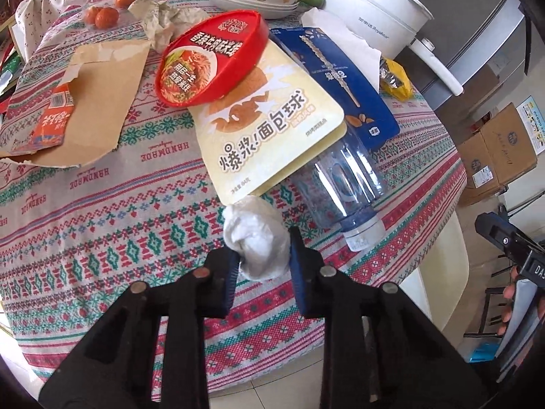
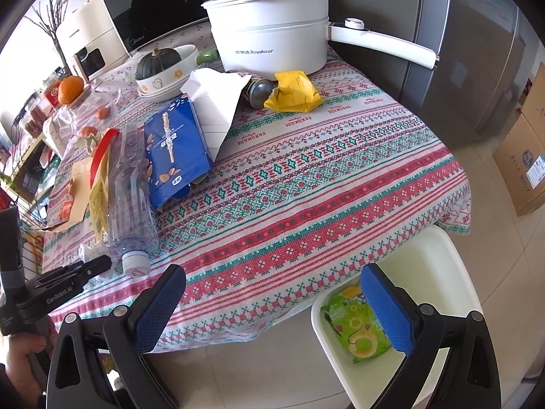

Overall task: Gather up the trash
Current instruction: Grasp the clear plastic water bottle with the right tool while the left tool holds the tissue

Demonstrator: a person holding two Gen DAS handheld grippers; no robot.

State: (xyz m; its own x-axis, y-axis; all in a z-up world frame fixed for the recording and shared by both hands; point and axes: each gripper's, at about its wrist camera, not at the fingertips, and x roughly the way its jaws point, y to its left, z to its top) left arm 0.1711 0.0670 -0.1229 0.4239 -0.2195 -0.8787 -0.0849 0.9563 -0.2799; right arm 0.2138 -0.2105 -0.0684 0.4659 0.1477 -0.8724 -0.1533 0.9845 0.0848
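Note:
A crumpled white wad [image 1: 253,231] lies on the patterned tablecloth [image 1: 119,211] near the table's front edge. My left gripper [image 1: 260,243] is shut on the wad, with a blue pad pressed against each side. Just beyond it lie a cream snack bag [image 1: 272,126], a red noodle lid [image 1: 211,58], a blue box [image 1: 340,78] and a clear plastic bottle [image 1: 344,187]. My right gripper [image 2: 272,272] stands open and holds nothing, over the table edge beside a pale bin [image 2: 425,255]. A green wrapper [image 2: 354,327] lies in the bin.
A yellow wrapper [image 2: 293,92], white paper [image 2: 214,102] and torn brown paper [image 1: 92,102] with an orange packet [image 1: 51,119] also lie on the table. At the back stand a white electric pot [image 2: 272,41] and stacked bowls [image 2: 163,81]. Cardboard boxes [image 2: 524,156] sit on the floor.

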